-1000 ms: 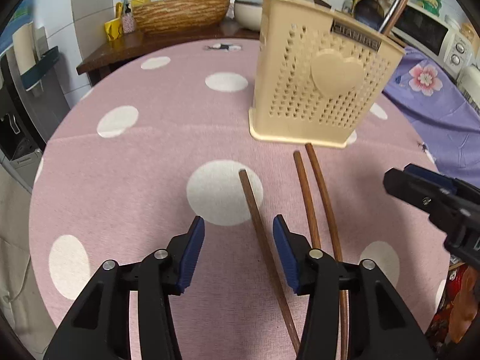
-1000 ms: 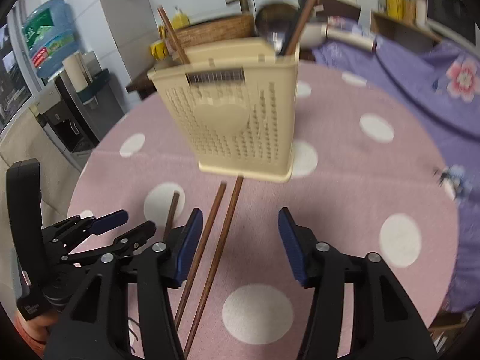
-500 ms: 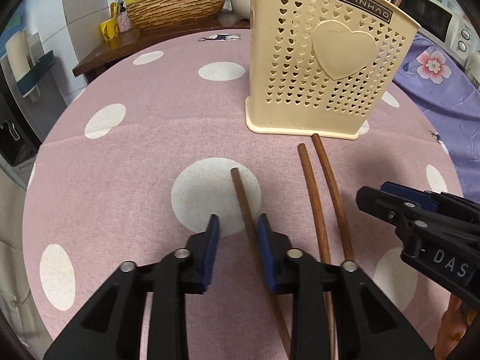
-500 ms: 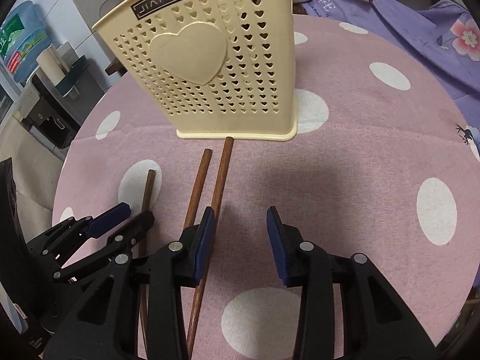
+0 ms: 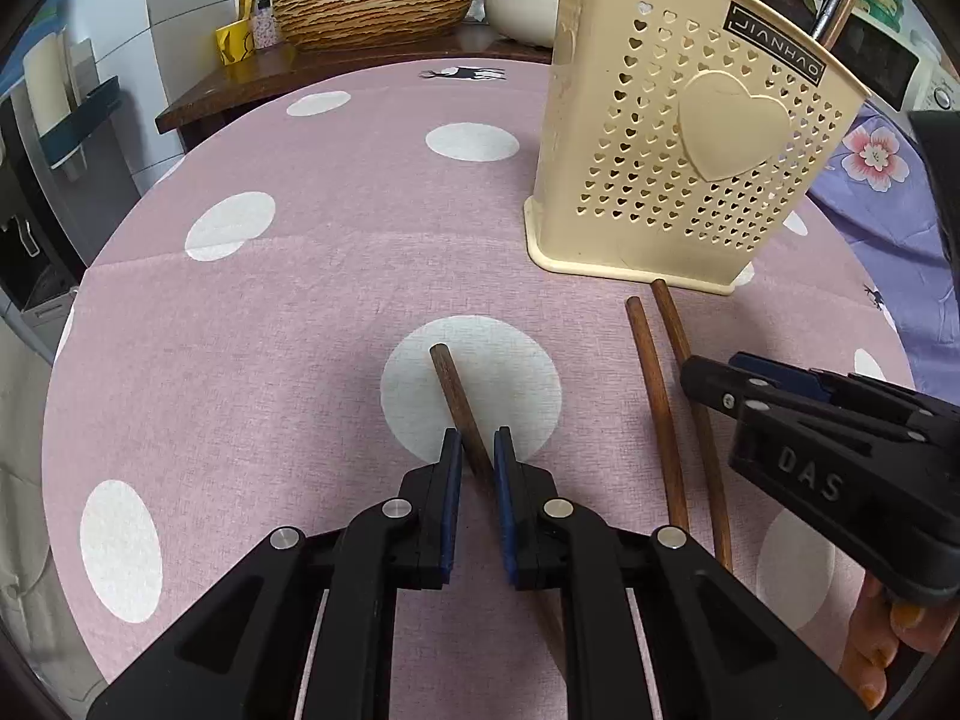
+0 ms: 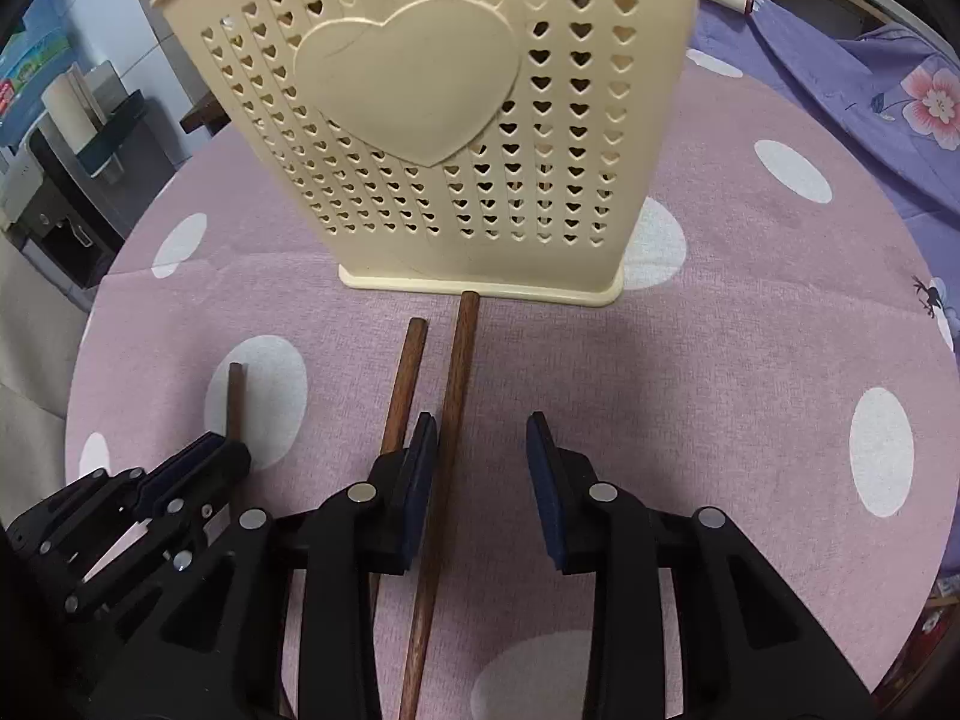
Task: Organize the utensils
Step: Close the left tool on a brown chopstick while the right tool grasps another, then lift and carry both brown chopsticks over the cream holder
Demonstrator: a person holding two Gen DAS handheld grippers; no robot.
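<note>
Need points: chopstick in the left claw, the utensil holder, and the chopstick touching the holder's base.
Chopstick in left claw (image 5: pixel 459 396), left wrist view, exposed shaft ahead of the pads.
Utensil holder (image 6: pixel 408 78), right wrist view, raised heart on front.
Chopstick at holder's base (image 6: pixel 459 360), right wrist view, upper shaft.

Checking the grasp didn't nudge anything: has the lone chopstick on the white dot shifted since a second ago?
No. The lone chopstick keeps its tip on the same white dot; only the left gripper shut on it.

Home kitchen-dining corner. Round table under pink, white-dotted cloth (image 5: pixel 312 276); at twelve o'clock a wood-grain basin (image 5: pixel 375 6) with brass tap; microwave (image 5: pixel 900 69) at two o'clock; water dispenser (image 6: pixel 54 180) at nine.
</note>
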